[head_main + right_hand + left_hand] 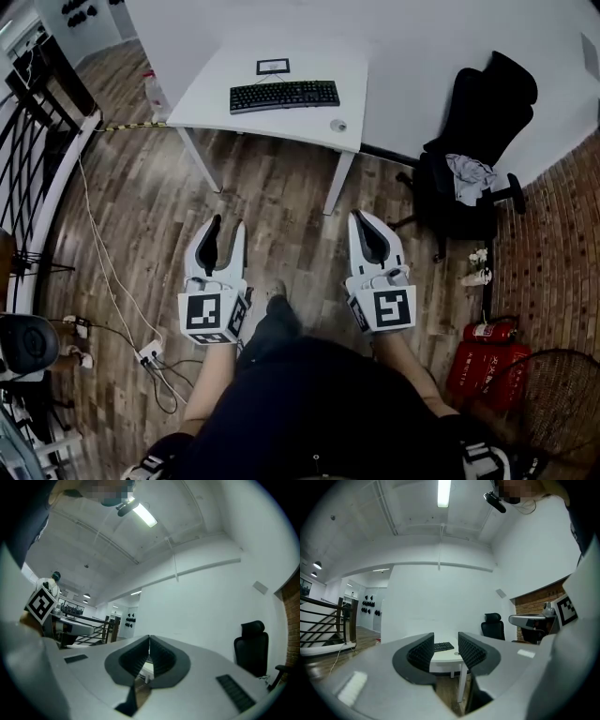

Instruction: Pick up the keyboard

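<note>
The left gripper (446, 638), jaws spread, frames the keyboard (443, 646); the right gripper (149, 644), jaws pressed together, hides it.

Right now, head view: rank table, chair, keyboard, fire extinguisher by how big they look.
1. table and chair: they cover about the same area, so I won't rank them against each other.
2. keyboard
3. fire extinguisher: smallest, though it is nearer the camera.
</note>
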`<state>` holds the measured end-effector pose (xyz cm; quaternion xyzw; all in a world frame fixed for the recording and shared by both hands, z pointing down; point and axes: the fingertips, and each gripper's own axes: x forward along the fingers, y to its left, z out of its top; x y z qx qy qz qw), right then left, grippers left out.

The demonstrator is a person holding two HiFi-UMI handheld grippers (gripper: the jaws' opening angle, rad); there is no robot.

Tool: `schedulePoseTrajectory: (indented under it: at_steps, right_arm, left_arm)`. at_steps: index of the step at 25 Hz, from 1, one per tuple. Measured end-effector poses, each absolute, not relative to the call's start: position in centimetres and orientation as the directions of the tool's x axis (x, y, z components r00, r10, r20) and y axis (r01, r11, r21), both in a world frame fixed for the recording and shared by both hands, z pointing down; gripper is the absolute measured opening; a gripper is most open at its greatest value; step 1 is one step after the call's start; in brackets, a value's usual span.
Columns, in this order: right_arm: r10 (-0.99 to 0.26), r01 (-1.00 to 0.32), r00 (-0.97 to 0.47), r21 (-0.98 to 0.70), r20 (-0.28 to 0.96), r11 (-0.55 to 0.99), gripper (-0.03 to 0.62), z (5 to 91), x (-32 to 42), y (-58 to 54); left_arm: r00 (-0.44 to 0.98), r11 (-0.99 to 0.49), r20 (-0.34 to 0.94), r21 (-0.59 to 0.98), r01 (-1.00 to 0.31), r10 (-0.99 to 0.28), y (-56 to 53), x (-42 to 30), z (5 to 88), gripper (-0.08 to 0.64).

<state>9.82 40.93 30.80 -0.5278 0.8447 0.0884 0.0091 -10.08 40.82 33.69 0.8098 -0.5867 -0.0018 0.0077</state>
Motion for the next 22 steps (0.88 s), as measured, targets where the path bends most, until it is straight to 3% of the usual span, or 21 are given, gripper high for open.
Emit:
schedulePoseTrajectory:
  at_steps: [13, 22]
  right_arm:
    - [-0.916, -0.908, -0.4, 0.15, -0.039, 0.39, 0.012, 31.6, 4.6, 22.9]
    - [-0.923, -0.914, -0.382, 0.159, -0.039, 0.372, 0.012, 31.6, 2.8, 17.1]
  left_arm:
    - [0.382, -0.381, 0.065, 0.037, -0.924, -0.922, 22.1, -15.6, 35.2, 0.147]
    - [0.405, -0.403, 0.052, 0.053, -0.914, -0.913, 15.9, -17.4, 35.5, 0.147]
